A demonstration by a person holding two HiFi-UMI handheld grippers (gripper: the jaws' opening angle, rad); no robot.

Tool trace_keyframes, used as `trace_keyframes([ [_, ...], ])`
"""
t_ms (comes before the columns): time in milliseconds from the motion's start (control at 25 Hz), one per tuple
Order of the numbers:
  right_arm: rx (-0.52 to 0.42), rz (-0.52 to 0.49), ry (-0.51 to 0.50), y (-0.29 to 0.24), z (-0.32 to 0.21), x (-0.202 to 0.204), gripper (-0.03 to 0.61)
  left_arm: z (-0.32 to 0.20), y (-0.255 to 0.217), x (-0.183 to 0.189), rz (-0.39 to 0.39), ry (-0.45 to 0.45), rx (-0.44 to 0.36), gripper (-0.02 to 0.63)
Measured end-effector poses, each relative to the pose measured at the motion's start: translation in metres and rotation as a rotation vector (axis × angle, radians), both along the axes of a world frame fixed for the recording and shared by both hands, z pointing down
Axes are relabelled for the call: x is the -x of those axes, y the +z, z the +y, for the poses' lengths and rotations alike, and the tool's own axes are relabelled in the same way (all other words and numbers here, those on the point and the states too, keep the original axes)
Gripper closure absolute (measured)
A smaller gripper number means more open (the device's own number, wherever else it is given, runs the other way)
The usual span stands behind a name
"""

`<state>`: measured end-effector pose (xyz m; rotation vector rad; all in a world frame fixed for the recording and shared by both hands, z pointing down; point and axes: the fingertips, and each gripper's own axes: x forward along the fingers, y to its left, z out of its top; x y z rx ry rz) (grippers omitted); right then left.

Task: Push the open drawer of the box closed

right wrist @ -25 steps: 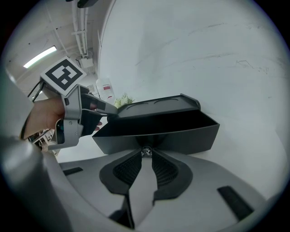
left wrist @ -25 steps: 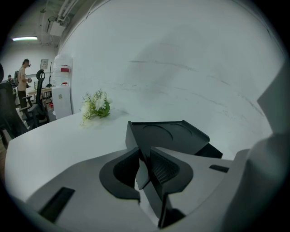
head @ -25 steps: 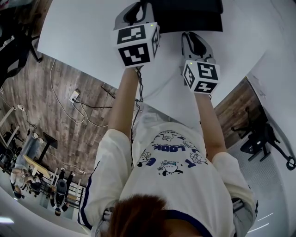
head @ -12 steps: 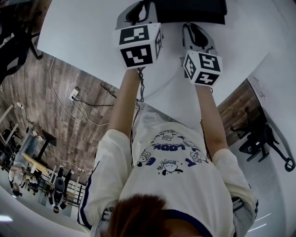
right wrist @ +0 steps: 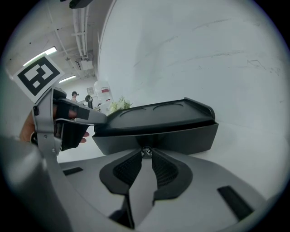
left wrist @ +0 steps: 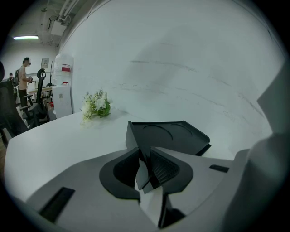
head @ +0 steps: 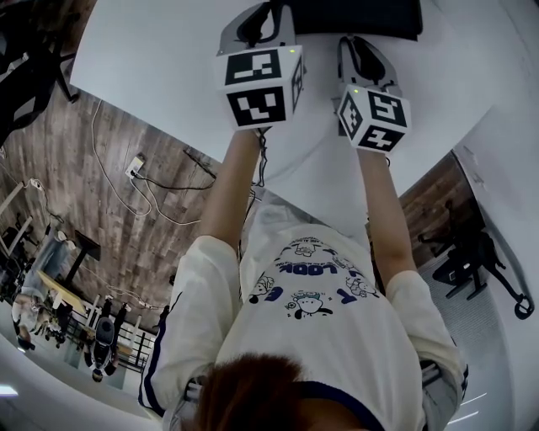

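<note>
Box (head: 354,15): black and low, with two round hollows moulded in its top. It stands on the white table (head: 152,59) at the far side from the person, straight ahead of both grippers.
Drawer (right wrist: 181,136): its dark front panel runs the width of the box, under the overhanging lip of the box's top. It faces the right gripper. How far it stands out of the box cannot be told.
Left gripper (left wrist: 144,154): at the box's near left corner and pointing down at a slant. The jaws are a narrow way apart, and the corner's upright edge runs in at their tips. Whether the pads press on it cannot be told.
Right gripper (right wrist: 146,158): at the middle of the box's drawer side, to the right of the left gripper. It is released, with the jaws slightly parted, bare table showing in the gap and the tips up against the drawer front.
Flowers (left wrist: 95,105): a small white and green sprig lying on the table, well beyond the box's left side.
Knob (right wrist: 146,152): small and round, at the centre of the box's drawer front, right at the right gripper's tips where the gap ends.
</note>
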<state>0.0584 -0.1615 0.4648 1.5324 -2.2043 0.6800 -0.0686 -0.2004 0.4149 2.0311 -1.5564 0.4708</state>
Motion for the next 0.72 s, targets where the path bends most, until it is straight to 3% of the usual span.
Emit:
trace_keyframes([
  [720,-0.015,-0.002,0.01,-0.001,-0.013,0.004,0.492,0.001,-0.001,0.001,0.001,0.0,-0.006,0.532],
])
